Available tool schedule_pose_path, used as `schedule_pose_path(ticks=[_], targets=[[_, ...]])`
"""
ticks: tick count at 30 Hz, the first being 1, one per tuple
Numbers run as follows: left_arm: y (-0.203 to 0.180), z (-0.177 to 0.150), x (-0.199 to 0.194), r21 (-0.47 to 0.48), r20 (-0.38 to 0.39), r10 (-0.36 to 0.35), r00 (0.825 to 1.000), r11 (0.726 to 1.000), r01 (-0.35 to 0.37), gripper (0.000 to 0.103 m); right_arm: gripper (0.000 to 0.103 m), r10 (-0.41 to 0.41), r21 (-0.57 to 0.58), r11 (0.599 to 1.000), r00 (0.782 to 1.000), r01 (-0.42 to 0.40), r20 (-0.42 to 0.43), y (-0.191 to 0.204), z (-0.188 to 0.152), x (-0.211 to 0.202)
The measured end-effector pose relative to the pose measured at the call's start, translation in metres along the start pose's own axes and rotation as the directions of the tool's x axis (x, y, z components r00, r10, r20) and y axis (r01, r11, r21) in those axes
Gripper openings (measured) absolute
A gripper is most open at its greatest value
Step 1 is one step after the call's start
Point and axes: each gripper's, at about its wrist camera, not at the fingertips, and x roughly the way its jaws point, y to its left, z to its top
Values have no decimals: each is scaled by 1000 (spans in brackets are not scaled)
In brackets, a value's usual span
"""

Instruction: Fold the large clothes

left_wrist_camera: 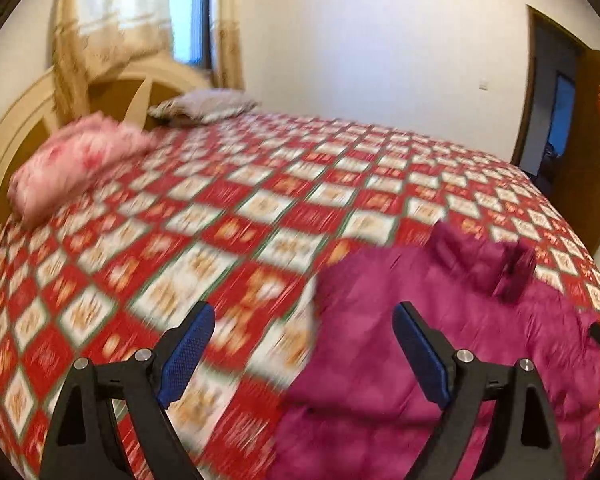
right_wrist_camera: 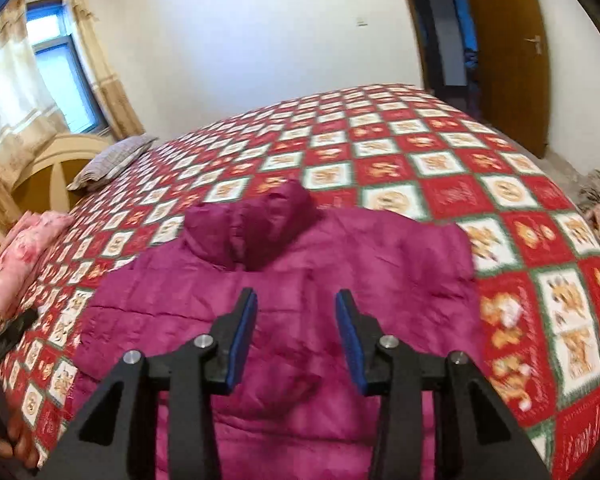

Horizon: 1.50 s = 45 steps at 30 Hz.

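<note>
Both views bright, soft daylight from blue-tinted glass window [left_wrist_camera: 190, 12] upper left, slightly blown out behind sheer beige curtain [left_wrist_camera: 112, 20]. Heavy motion blur in left wrist view, esp. red-and-cream checked quilt [left_wrist_camera: 220, 216]; right wrist view milder. Fisheye bends edges, 4 dark corners. Shadows faint.

A magenta padded jacket [right_wrist_camera: 284, 280] lies flat on the bed [right_wrist_camera: 380, 148], spread over the red-and-white checked cover near its close edge. The quilted fabric is puffy and softly creased. Its hood [right_wrist_camera: 256, 224] sits bunched in a rounded hump at the far end, pointing toward the middle of the bed. The body widens toward the near side. In the left wrist view the jacket [left_wrist_camera: 440, 340] fills the lower right, hood [left_wrist_camera: 480, 256] at its far end.
</note>
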Motion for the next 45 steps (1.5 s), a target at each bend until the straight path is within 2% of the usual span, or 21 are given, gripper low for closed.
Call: schedule_pose_path(ticks=[3, 5, 7, 10, 12, 14, 17, 19, 21, 24, 27, 29, 32, 34, 36, 39, 40, 41, 42, 43, 45], targets=[[-30, 17, 29, 12, 2, -17, 1000, 1000, 17, 91, 41, -15, -14, 1000, 998, 14, -67, 9, 3, 33], [-46, 17, 54, 29, -21, 30, 999, 999, -29, 91, 39, -37, 24, 999, 989, 41, -141, 5, -6, 61], [-52, 11, 75, 36, -58, 65, 996, 997, -63, 91, 40, -61, 23, 998, 983, 66, -176, 5, -21, 81], [-50, -9, 104, 71, -88, 134, 987, 989, -128, 91, 42, -128, -78, 990, 983, 118, -129, 19, -36, 84], [-50, -30, 125, 146, -67, 243, 968, 962, -231, 91, 42, -146, -113, 985, 981, 132, -126, 24, -38, 84], [-41, -32, 143, 113, -165, 191, 968, 978, -174, 92, 43, -122, -105, 988, 985, 110, -122, 19, -38, 83], [-29, -30, 151, 49, -209, 153, 966, 988, -146, 98, 44, -84, -63, 995, 989, 77, -123, 9, -39, 82], [-25, -31, 152, 23, -219, 137, 966, 991, -135, 99, 51, -74, -43, 997, 988, 69, -132, 5, -39, 80], [-23, -33, 152, 5, -225, 128, 966, 991, -131, 100, 53, -60, -41, 998, 985, 54, -162, 7, -36, 82], [-18, -34, 141, -48, -191, 127, 973, 989, -139, 100, 58, -50, -19, 999, 980, 47, -195, 0, -25, 72], [-5, -34, 113, -148, -63, 109, 992, 982, -117, 100, 62, -40, 78, 996, 995, 47, -97, -13, 5, 53], [-6, -34, 103, -162, -6, 83, 997, 983, -83, 100, 69, -59, 101, 993, 995, 68, -86, -13, 29, 57], [-20, -32, 107, -96, -17, 60, 998, 993, -61, 100, 76, -90, 99, 990, 991, 100, -99, -3, 61, 82], [-27, -32, 115, -60, -50, 64, 997, 996, -67, 100, 76, -122, 90, 987, 982, 136, -142, 5, 77, 110], [-27, -32, 115, -56, -53, 65, 996, 996, -68, 100, 76, -139, 85, 985, 977, 153, -160, 9, 86, 130], [-26, -33, 116, -64, -49, 44, 998, 997, -47, 100, 76, -139, 104, 981, 963, 166, -233, 6, 90, 162], [-26, -33, 118, -61, -58, 38, 998, 997, -41, 100, 74, -136, 105, 980, 951, 170, -277, 3, 89, 173], [-26, -33, 121, -59, -70, 35, 997, 998, -39, 100, 55, -140, 101, 979, 941, 179, -308, 1, 86, 176], [-26, -34, 123, -61, -79, 30, 996, 998, -35, 100, 42, -139, 106, 977, 933, 184, -333, -5, 81, 176], [-24, -34, 124, -70, -86, 25, 996, 997, -31, 100, 26, -124, 119, 978, 934, 173, -336, -10, 79, 173], [-22, -34, 125, -83, -91, 19, 996, 996, -27, 100, 22, -127, 134, 975, 937, 178, -326, -24, 73, 159]])
